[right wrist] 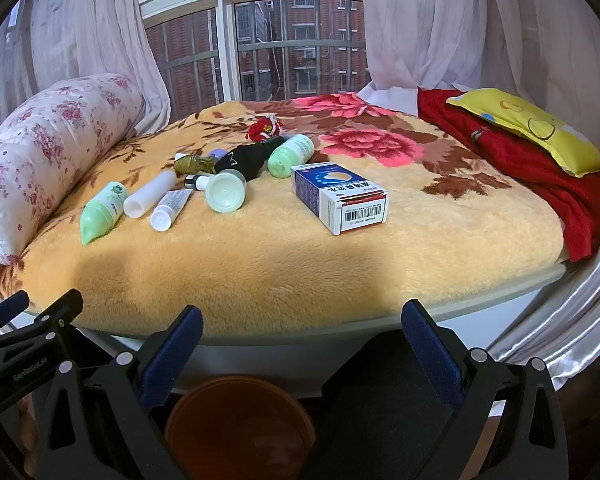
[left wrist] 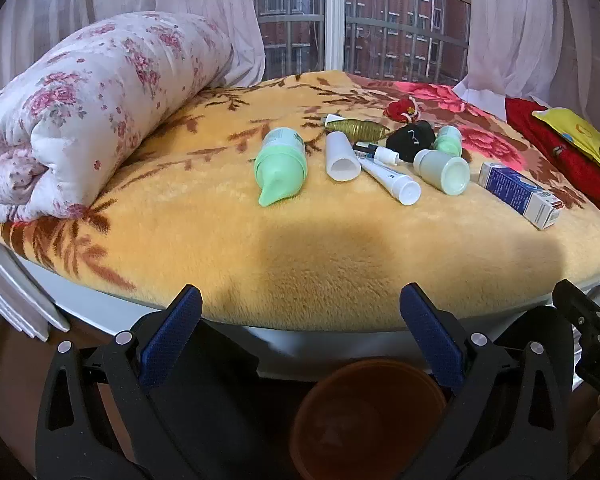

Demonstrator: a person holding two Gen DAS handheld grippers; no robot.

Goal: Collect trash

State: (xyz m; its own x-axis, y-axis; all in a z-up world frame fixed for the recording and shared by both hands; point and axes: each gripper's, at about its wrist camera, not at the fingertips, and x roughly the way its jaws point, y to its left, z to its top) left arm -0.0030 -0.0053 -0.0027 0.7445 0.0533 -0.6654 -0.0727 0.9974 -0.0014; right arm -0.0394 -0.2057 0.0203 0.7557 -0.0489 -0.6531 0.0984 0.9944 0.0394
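Note:
Trash lies in a row on the yellow blanket [left wrist: 300,240]: a green-capped bottle [left wrist: 281,164], a white tube [left wrist: 342,156], a thin white tube [left wrist: 388,178], a pale green cup [left wrist: 442,169], a blue and white box [left wrist: 520,194], a black item [left wrist: 412,138]. The right wrist view shows the same box [right wrist: 340,196] and the green-capped bottle [right wrist: 102,212]. An orange bin [left wrist: 368,420] stands below the bed edge, also in the right wrist view [right wrist: 240,428]. My left gripper [left wrist: 300,320] and right gripper [right wrist: 302,336] are open, empty, and short of the bed.
A rolled floral quilt [left wrist: 80,112] lies at the left. A red cloth [right wrist: 520,160] and a yellow pillow [right wrist: 528,128] lie at the right. Curtains and a window stand behind. A red ornament [right wrist: 264,130] sits far back.

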